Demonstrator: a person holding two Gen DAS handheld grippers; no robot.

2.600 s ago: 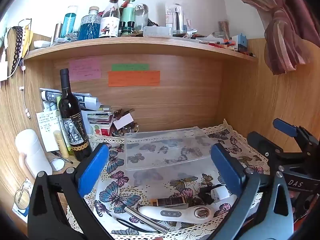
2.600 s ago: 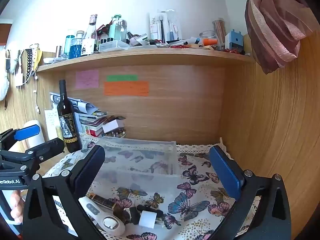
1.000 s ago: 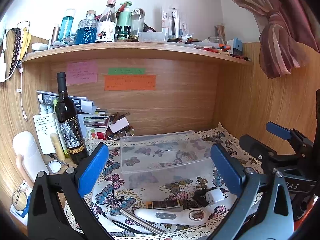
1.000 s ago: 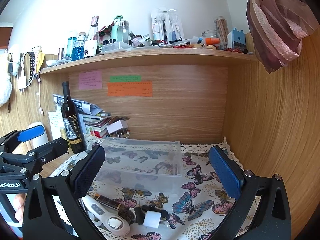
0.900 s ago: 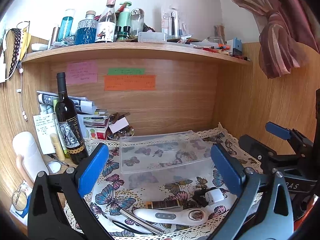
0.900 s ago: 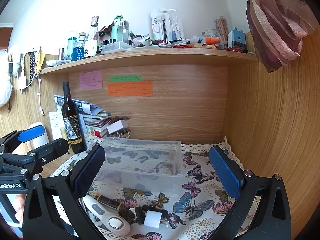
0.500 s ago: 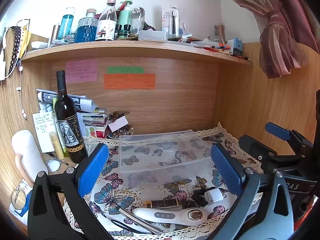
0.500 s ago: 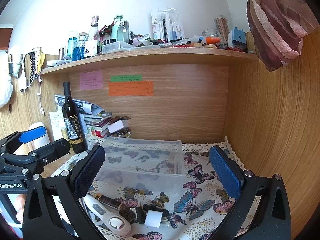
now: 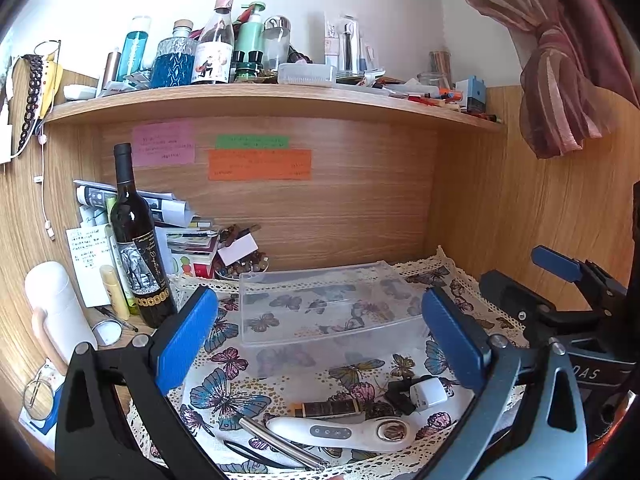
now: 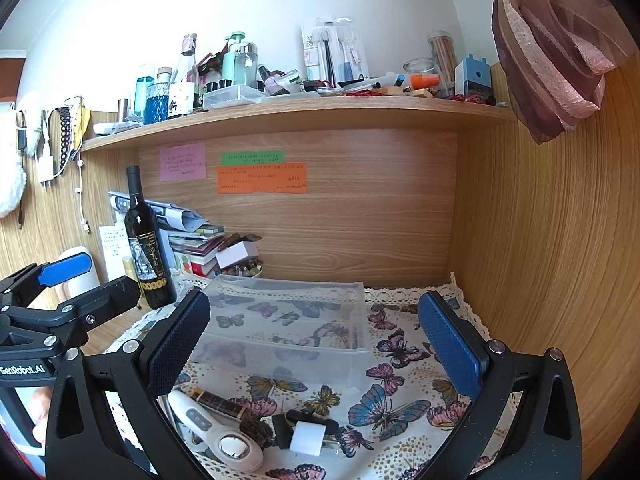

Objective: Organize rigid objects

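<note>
A clear plastic box (image 9: 328,308) (image 10: 288,320) stands empty on the butterfly cloth (image 9: 224,364) (image 10: 396,392). In front of it lie a white handheld device (image 9: 340,434) (image 10: 216,432), a dark brown tube (image 9: 330,409) (image 10: 220,400), a white cube on a black clip (image 9: 428,393) (image 10: 307,438) and a metal rod (image 9: 280,442). My left gripper (image 9: 320,336) is open and empty above these items. My right gripper (image 10: 316,344) is open and empty, to the right of the left one.
A dark wine bottle (image 9: 138,248) (image 10: 146,248) stands at the left by stacked papers (image 9: 188,236) and a white bottle (image 9: 56,312). A wooden shelf (image 9: 260,100) crowded with bottles hangs overhead. Wooden walls close the back and right.
Both grippers have shifted slightly; the views sit a touch lower and closer than 2.6 s ago. Nothing on the cloth has moved. Both stay open.
</note>
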